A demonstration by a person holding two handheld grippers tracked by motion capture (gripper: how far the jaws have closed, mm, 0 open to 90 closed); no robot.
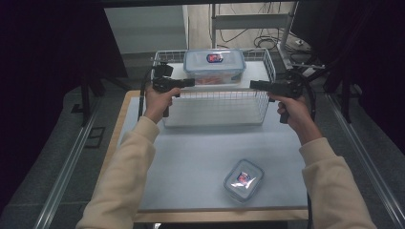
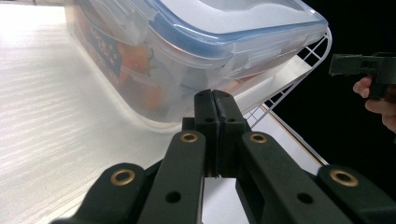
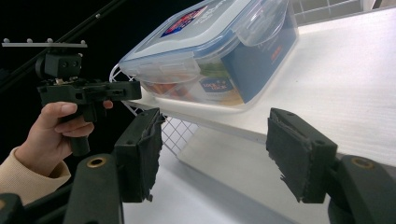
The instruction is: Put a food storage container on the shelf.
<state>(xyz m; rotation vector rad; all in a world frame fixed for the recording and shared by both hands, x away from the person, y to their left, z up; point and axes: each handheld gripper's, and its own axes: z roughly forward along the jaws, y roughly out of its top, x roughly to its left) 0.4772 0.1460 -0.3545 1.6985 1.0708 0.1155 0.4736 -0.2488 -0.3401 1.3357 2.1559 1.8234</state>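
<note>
Both grippers flank the box [image 1: 214, 65] on the far rack [image 1: 267, 62], ready to lift: left gripper [image 2: 215, 100] clamped empty, right gripper [image 3: 215, 154] gaping, holding nothing.

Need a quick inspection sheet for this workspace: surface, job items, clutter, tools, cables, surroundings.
Surface: pale board on a table, bare in the middle.
Job's things: large lidded box on the white shelf of a wire rack; lid on, clips down.
Clutter: small lidded box near the front edge of the board.
Grippers: left tool shut, empty, just short of the large box; right tool open, empty, at the other end of the box.
Cables: one trails from each tool; more on the floor behind.
Surroundings: dark curtains, floor rails at both sides.
</note>
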